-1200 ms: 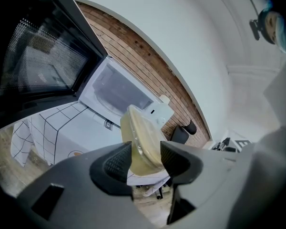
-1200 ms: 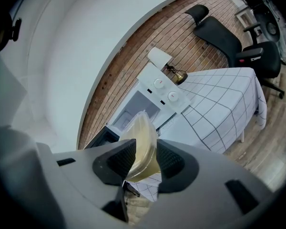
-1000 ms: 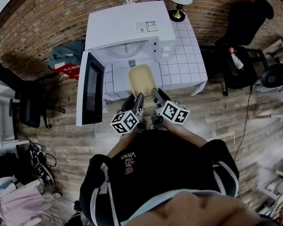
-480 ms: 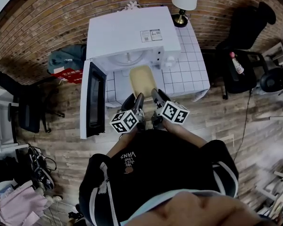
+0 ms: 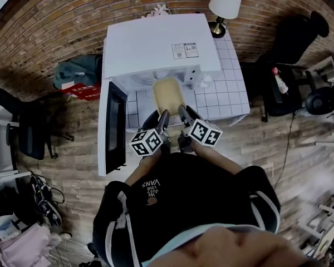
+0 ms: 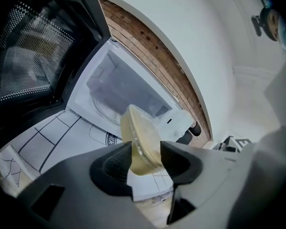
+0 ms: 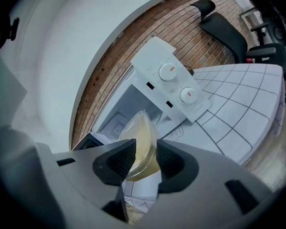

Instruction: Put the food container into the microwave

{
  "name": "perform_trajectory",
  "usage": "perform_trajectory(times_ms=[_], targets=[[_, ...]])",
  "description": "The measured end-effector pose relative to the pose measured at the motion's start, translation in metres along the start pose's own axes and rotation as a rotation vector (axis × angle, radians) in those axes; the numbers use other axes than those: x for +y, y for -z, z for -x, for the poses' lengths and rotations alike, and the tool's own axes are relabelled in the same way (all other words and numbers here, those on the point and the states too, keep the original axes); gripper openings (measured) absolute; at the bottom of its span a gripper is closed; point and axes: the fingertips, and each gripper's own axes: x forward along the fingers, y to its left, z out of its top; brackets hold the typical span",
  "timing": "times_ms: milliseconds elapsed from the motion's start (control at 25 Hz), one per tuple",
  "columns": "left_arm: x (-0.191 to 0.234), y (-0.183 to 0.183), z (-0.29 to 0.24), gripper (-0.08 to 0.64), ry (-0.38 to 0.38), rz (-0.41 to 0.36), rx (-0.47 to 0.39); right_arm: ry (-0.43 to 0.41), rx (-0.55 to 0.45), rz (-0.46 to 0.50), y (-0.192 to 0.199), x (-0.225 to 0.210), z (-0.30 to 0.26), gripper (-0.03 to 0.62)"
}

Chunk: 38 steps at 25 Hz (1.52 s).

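The left claw [image 6: 144,160] and right claw [image 7: 142,160] each pinch the near rim of the food container [image 5: 168,95], held above the table [image 5: 225,93] at the mouth of the open microwave [image 5: 156,40]. It looks light, thin and flexible, so 2 level rim grips suit it.

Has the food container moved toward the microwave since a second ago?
Yes. The food container has moved forward; its far edge now reaches the microwave opening.
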Motion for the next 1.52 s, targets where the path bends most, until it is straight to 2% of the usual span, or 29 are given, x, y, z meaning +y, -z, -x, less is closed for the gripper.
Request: perform_trajectory(times_ms=[840,1520], targets=[[0.042,-0.025,-0.04,0.193,-0.018,0.055,0.035,0.035,0.028,-0.019,-0.008,-0.005,-0.062,0.12],[0.061,-0.047,-0.061,0.193,-0.002,0.055,0.036,0.037,0.027,-0.022,-0.017,0.001,-0.096,0.12]])
